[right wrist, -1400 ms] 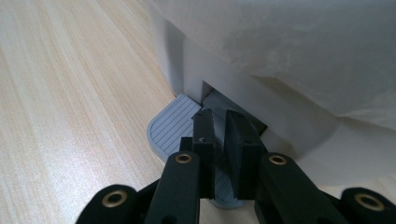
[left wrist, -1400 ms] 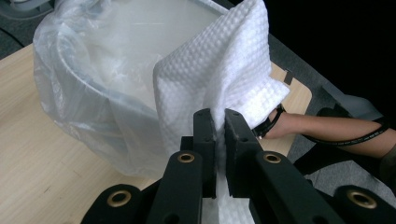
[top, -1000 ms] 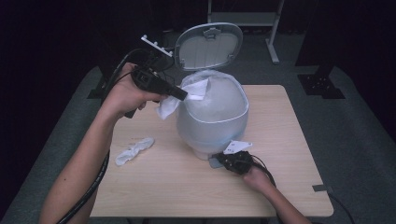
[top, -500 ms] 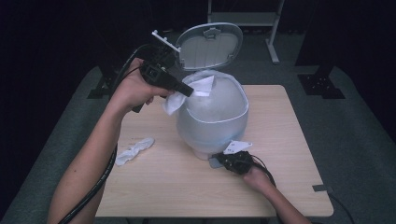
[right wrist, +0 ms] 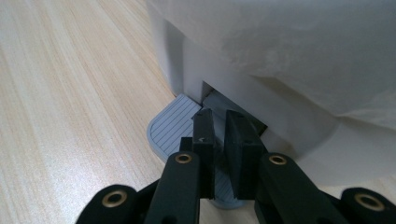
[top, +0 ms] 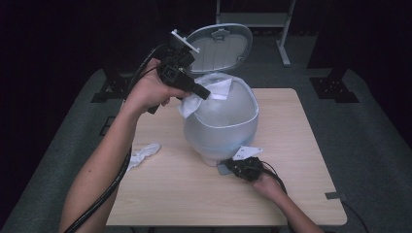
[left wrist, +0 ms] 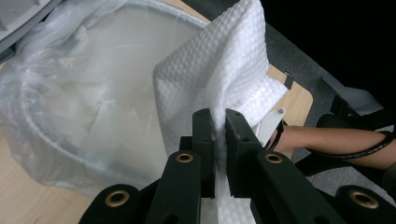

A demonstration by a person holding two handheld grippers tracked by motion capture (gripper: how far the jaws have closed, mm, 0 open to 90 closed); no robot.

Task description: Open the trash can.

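A white pedal bin (top: pixel 224 127) lined with a clear plastic bag (left wrist: pixel 88 98) stands mid-table, its grey lid (top: pixel 221 44) tipped up at the back. My left gripper (top: pixel 206 93) is shut on a white paper towel (top: pixel 193 103), which hangs over the bin's left rim. In the left gripper view the towel (left wrist: pixel 219 70) is pinched between the jaws of the left gripper (left wrist: pixel 219 122) above the bag's mouth. My right gripper (right wrist: pixel 219 122) is shut, its jaws lying on the ribbed grey pedal (right wrist: pixel 170 127) at the bin's foot. The high view shows the right gripper (top: pixel 231 168) at the bin's front.
A second crumpled white towel (top: pixel 144 155) lies on the wooden table (top: pixel 301 184) to the left of the bin. A strip of grey tape (top: pixel 335 196) marks the table's right front. Dark stands and floor surround the table.
My left hand has carried the towel to the right and a little up, from beside the bin to over its open rim. The right hand stays on the pedal.
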